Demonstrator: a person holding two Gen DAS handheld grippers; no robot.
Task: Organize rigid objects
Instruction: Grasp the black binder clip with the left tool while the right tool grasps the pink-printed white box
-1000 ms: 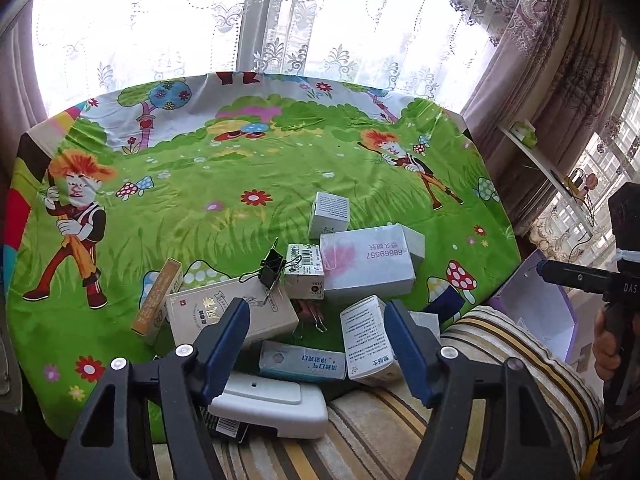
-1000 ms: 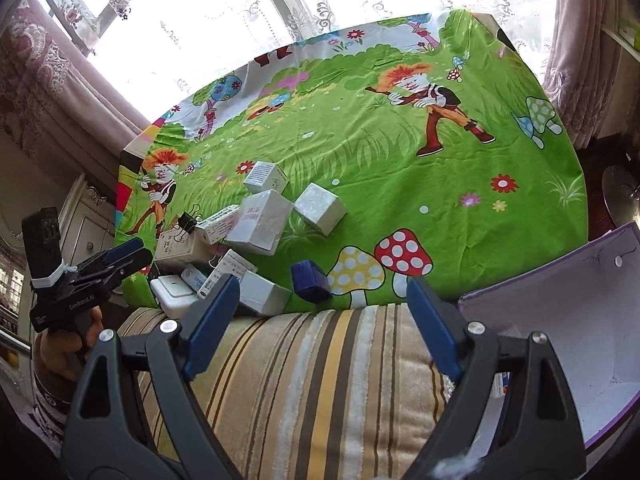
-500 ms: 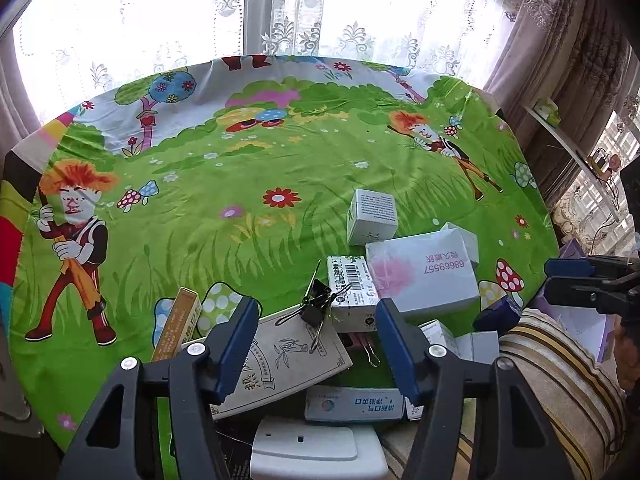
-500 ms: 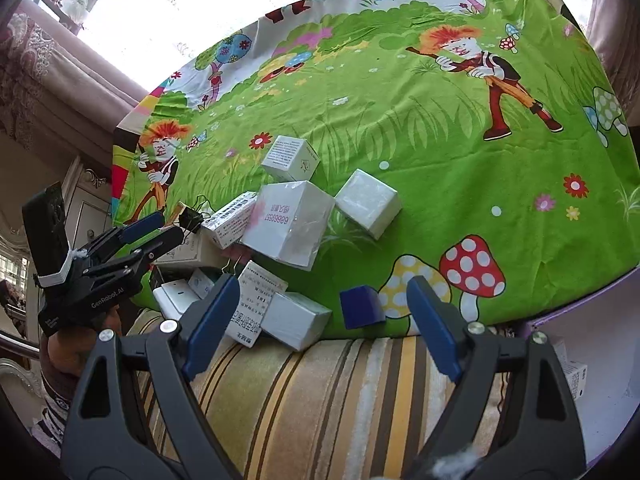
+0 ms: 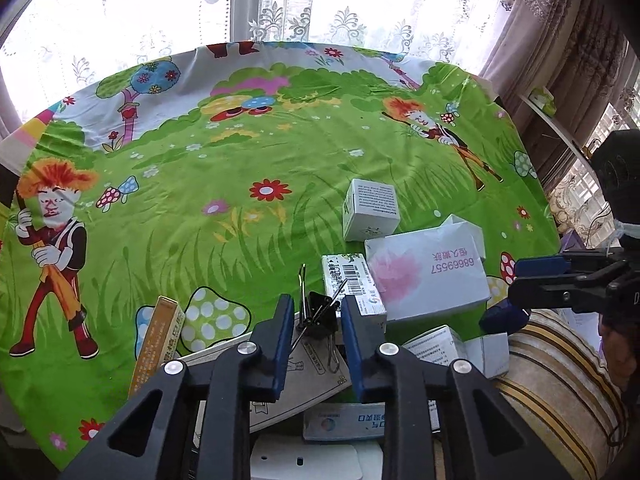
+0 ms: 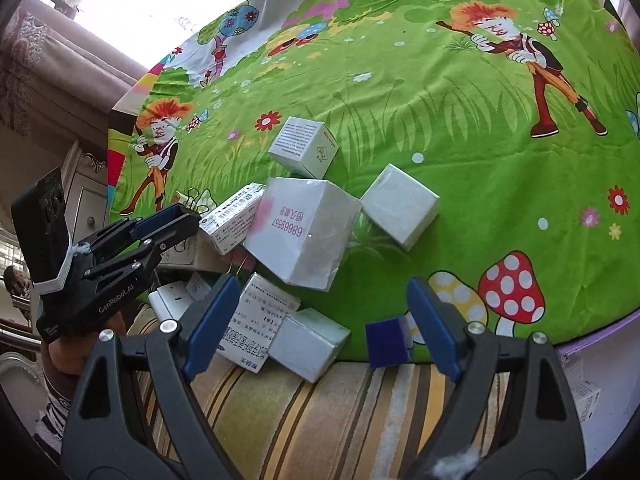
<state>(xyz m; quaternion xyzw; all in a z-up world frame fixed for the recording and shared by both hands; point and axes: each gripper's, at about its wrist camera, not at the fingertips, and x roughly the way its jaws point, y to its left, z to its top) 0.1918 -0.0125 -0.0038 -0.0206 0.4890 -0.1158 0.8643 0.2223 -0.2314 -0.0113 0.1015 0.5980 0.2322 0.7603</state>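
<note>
A black binder clip point(image 5: 318, 316) with wire handles lies on a flat beige box point(image 5: 316, 372) at the near edge of the cartoon tablecloth point(image 5: 240, 208). My left gripper point(image 5: 316, 312) has its jaws closing around the clip, and the blue pads point(image 5: 285, 328) touch its sides. From the right wrist view, the left gripper point(image 6: 176, 220) points into the pile of white boxes point(image 6: 300, 232). My right gripper point(image 6: 324, 312) stands open above a small white box point(image 6: 308, 342), with a dark blue block point(image 6: 386, 344) beside its right finger.
Several cartons crowd the near table edge: a pink-printed white box point(image 5: 428, 276), a barcode box point(image 5: 352, 284), a cube box point(image 5: 370, 210), an orange carton point(image 5: 156, 340). A striped cushion point(image 6: 320, 420) lies below. A white container point(image 6: 600, 380) stands at the right.
The left gripper moved forward and down over the binder clip, and its jaws narrowed from wide to tight around it. The right gripper dropped closer to the boxes, still wide.
</note>
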